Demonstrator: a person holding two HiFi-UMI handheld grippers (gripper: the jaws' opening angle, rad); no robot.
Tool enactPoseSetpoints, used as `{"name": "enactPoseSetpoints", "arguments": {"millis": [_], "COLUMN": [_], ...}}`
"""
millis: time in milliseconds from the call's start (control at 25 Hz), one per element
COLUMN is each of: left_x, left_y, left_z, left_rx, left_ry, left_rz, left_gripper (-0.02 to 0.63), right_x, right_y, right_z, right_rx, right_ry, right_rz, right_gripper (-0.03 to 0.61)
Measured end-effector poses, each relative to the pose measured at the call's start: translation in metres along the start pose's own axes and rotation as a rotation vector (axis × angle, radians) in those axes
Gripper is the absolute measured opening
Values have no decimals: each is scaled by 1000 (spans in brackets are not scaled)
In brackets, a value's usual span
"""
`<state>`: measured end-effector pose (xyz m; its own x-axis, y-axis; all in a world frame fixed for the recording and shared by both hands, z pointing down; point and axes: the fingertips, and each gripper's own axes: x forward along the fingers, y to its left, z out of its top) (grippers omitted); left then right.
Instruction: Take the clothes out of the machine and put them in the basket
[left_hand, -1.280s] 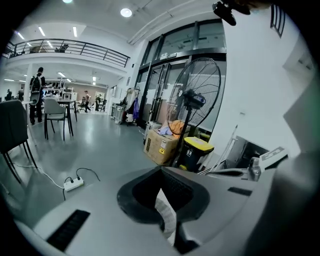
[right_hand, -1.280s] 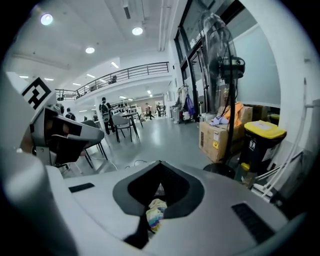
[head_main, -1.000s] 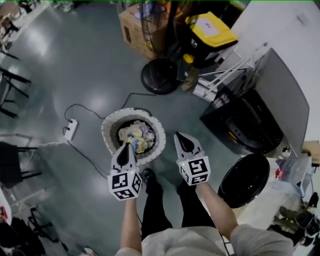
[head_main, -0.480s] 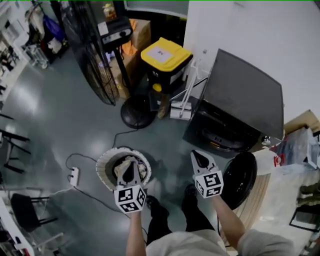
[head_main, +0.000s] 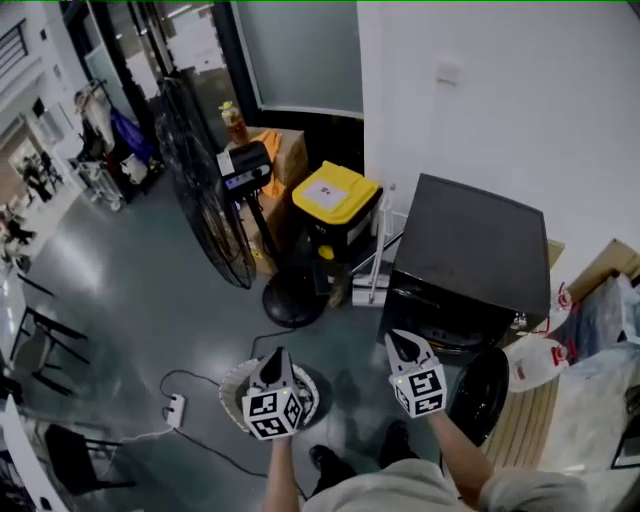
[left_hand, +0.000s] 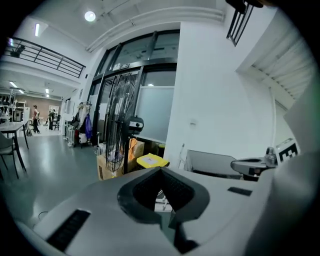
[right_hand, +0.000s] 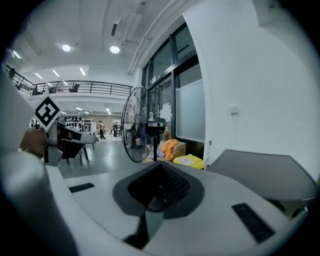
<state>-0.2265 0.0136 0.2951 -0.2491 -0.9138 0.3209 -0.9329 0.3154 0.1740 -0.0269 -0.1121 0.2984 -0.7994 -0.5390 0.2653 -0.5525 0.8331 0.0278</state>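
Held left gripper (head_main: 278, 354) and right gripper (head_main: 398, 339) level before the machine (head_main: 470, 250), both claws pinched together on nothing (unloading likely finished). Set basket (head_main: 236, 382) on the glossy grey floor (head_main: 130, 290) left of the machine's open door (head_main: 487, 385), clothes hidden under the left gripper. Stood fan (head_main: 205, 190) and bin (head_main: 335, 195) left of the machine too.

Pale shirt (head_main: 370, 495), perhaps grey, dark shoes (head_main: 322, 458)

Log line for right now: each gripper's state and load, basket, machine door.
left gripper: shut, empty | right gripper: shut, empty | basket: on floor, partly behind left gripper in head view | machine: door open
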Motion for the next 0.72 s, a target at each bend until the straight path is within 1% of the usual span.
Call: {"name": "enactPoseSetpoints", "arguments": {"millis": [80, 320, 520, 720], "left_x": [-5, -28, -44, -53], "left_y": [-3, -8, -14, -18], "left_z": [17, 48, 52, 46], "left_rx": [2, 23, 60, 66], "left_ry": [-24, -59, -72, -86], "left_rz": [-4, 4, 15, 27], "left_gripper": [18, 18, 18, 18], "right_x": [-2, -21, -39, -47], "right_y": [-3, -13, -18, -23], "right_z": [20, 62, 72, 68], "right_rx": [-13, -28, -44, -36], "right_ry": [-29, -89, -114, -121], "right_rz": [1, -11, -11, -8], "right_gripper": [21, 22, 21, 21]}}
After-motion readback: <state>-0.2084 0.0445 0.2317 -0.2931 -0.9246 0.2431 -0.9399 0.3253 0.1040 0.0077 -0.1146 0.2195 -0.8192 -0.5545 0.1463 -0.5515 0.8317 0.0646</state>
